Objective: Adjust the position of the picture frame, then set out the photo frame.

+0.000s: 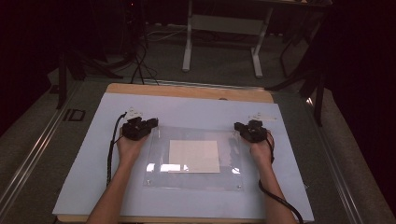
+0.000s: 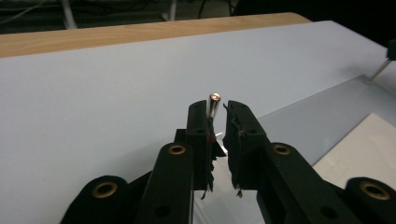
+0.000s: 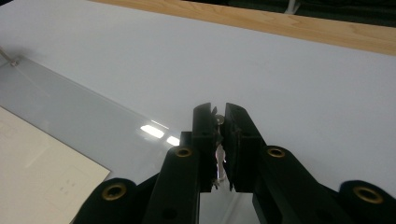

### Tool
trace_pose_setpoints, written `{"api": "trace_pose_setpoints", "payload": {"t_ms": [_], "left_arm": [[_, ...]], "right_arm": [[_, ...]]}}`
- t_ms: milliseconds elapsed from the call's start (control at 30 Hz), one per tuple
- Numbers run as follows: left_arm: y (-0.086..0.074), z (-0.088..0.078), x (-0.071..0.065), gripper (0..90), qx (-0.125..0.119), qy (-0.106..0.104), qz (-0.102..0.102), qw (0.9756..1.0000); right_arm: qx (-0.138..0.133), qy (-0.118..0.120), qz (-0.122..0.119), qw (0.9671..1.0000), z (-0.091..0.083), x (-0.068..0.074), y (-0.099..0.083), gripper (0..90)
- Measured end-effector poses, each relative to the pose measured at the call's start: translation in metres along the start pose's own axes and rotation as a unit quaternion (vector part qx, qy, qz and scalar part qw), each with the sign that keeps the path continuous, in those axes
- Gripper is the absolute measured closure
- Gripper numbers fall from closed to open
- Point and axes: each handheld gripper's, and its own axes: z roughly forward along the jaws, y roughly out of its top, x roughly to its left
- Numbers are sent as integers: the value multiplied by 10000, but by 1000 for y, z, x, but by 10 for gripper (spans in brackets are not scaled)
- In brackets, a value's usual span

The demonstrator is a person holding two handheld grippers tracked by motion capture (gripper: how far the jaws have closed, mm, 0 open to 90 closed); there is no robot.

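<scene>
A clear acrylic sheet (image 1: pixel 196 179) lies on the white board (image 1: pixel 93 186), over a white paper (image 1: pixel 194 156). My left gripper (image 1: pixel 152 123) sits at the sheet's far left corner. In the left gripper view a thin upright metal pin (image 2: pixel 214 105) stands between its jaws, against the left one, with a slim gap to the right one, so the left gripper (image 2: pixel 215 109) is open. My right gripper (image 1: pixel 238 126) is at the far right corner. There the right gripper (image 3: pixel 217 113) is shut on a small metal pin (image 3: pixel 218 120).
The wooden tabletop edge (image 1: pixel 187 91) runs along the far side of the board. Another table's white legs (image 1: pixel 187 46) stand on the floor beyond. Black cables (image 1: pixel 111 149) trail from both grippers along the forearms.
</scene>
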Motion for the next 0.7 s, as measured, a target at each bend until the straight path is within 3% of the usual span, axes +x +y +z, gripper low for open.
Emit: {"api": "trace_pose_setpoints", "payload": {"t_ms": [233, 333, 500, 700], "left_arm": [[-1, 9, 3, 740, -122, -25, -134, 9998], [1, 13, 2, 740, -107, -31, -75, 9999], [3, 19, 1, 813, -59, -19, -112, 9999], [3, 19, 2, 821, -65, -30, -143, 9999]], "right_arm": [[-19, 42, 7, 10000, 0, -1, -1, 832], [-20, 47, 5, 10000, 0, -1, -1, 832], [-33, 60, 4, 10000, 0, -2, -2, 831], [-44, 64, 8, 10000, 0, -2, -3, 815]]}}
